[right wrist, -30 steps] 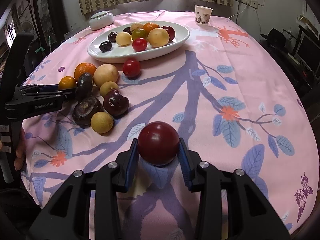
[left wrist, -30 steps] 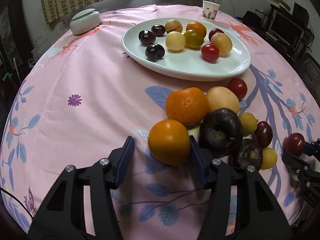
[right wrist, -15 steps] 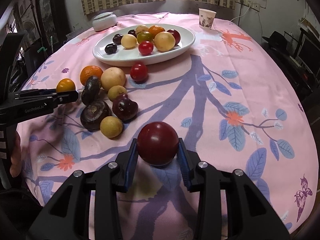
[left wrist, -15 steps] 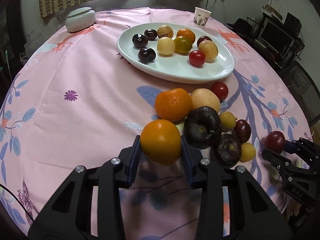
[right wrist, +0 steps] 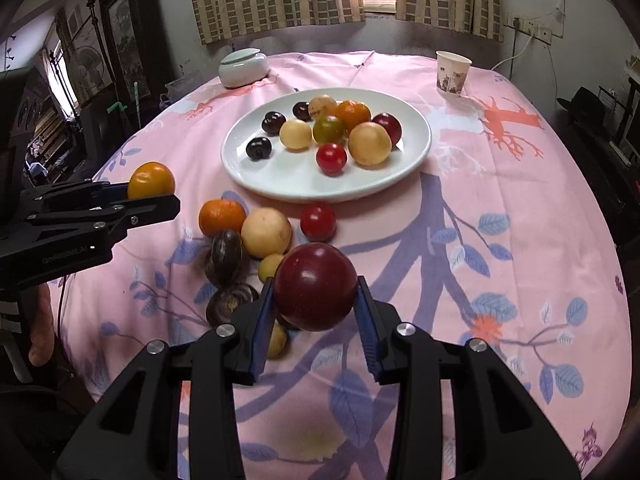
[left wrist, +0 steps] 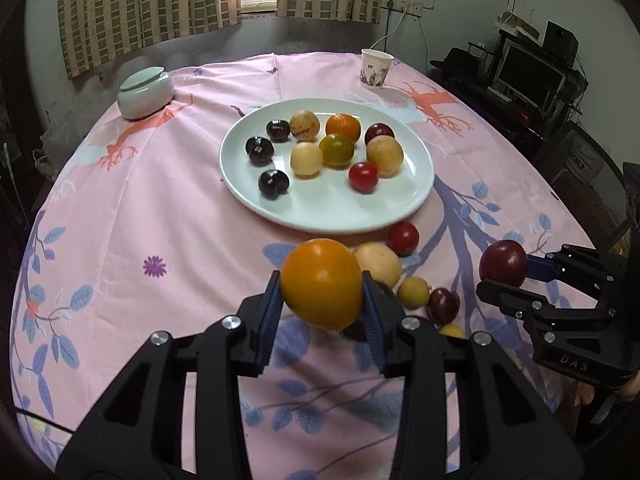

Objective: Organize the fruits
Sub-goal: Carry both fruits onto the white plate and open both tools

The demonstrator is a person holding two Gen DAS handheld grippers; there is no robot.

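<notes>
The left gripper (left wrist: 322, 308) was clamped on an orange fruit (left wrist: 321, 283), its blue pads pressing both sides, and held it clear of the pink tablecloth (left wrist: 120, 220). The right gripper (right wrist: 316, 316) gripped a dark red plum (right wrist: 315, 286) the same way, also off the cloth.

In the left wrist view, the white plate (left wrist: 328, 212) lay at twelve o'clock from the held orange fruit, carrying ten fruits: dark cherries, pale yellow ones, an orange, a greenish one and red ones. The right gripper with its plum showed at three o'clock.

In the right wrist view, a loose cluster lay on the cloth between the plate and the plum: a mandarin (right wrist: 222, 218), a pale round fruit (right wrist: 266, 232), a red tomato (right wrist: 318, 222) and two dark brown fruits (right wrist: 223, 258). A paper cup (right wrist: 452, 74) stood at one o'clock beyond the plate, and a lidded jar (right wrist: 243, 67) at eleven o'clock.
</notes>
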